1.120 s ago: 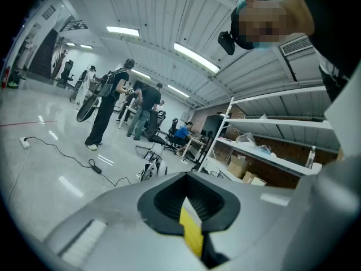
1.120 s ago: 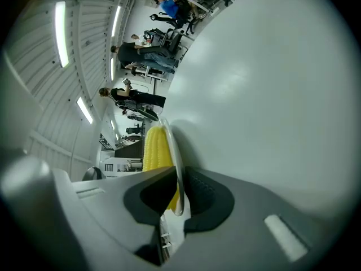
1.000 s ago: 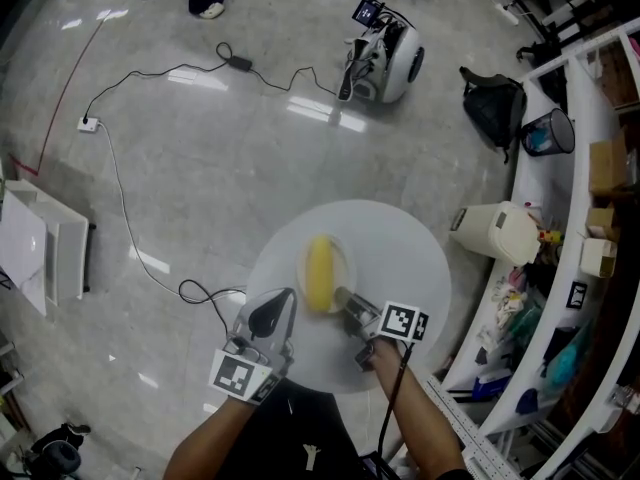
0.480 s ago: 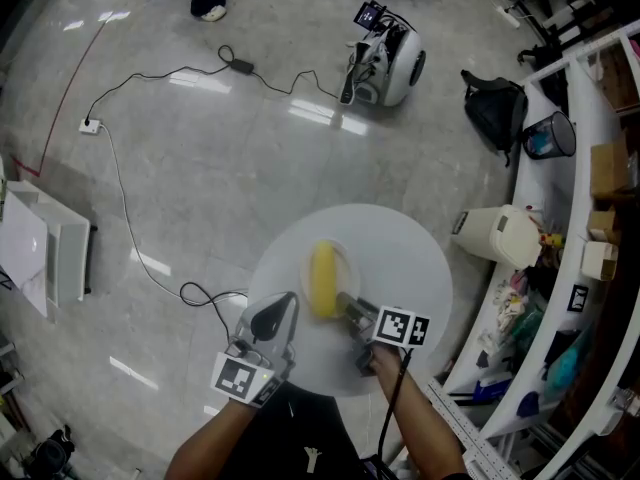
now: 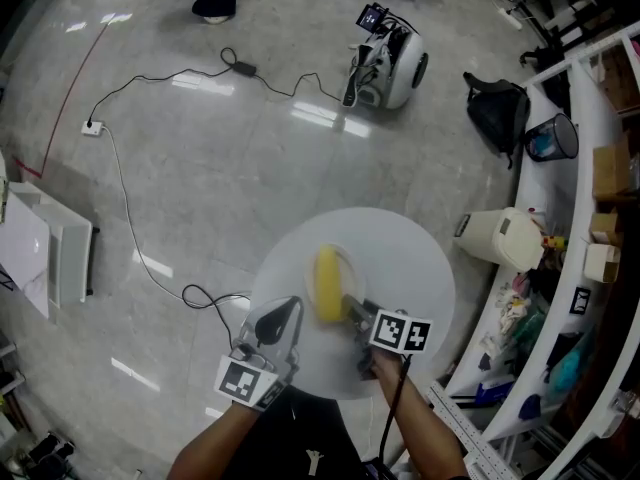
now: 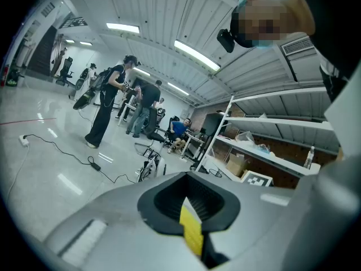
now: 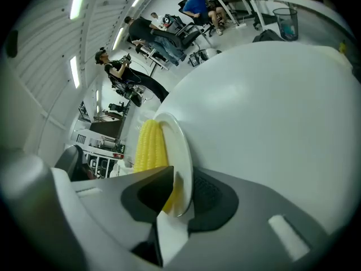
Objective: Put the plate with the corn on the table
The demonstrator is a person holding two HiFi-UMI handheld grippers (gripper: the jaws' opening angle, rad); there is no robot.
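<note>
Plate (image 5: 346,264) carries the corn (image 5: 327,283) lengthwise, over the near-left part of the round white table (image 5: 405,258); contact with the tabletop is unclear. Right gripper (image 5: 352,308) pinches the plate's near rim. Left gripper (image 5: 276,322) has its jaws pressed together, empty, at the table's left edge.

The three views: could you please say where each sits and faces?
Head view: head-mounted, steeply down at the table; left gripper, right gripper, forearms show.
Left gripper view: on the left gripper, facing the hall; shut, empty jaws show.
Right gripper view: on the right gripper, facing the plate its jaws clamp.
Shared: the corn, in head and right gripper views.
</note>
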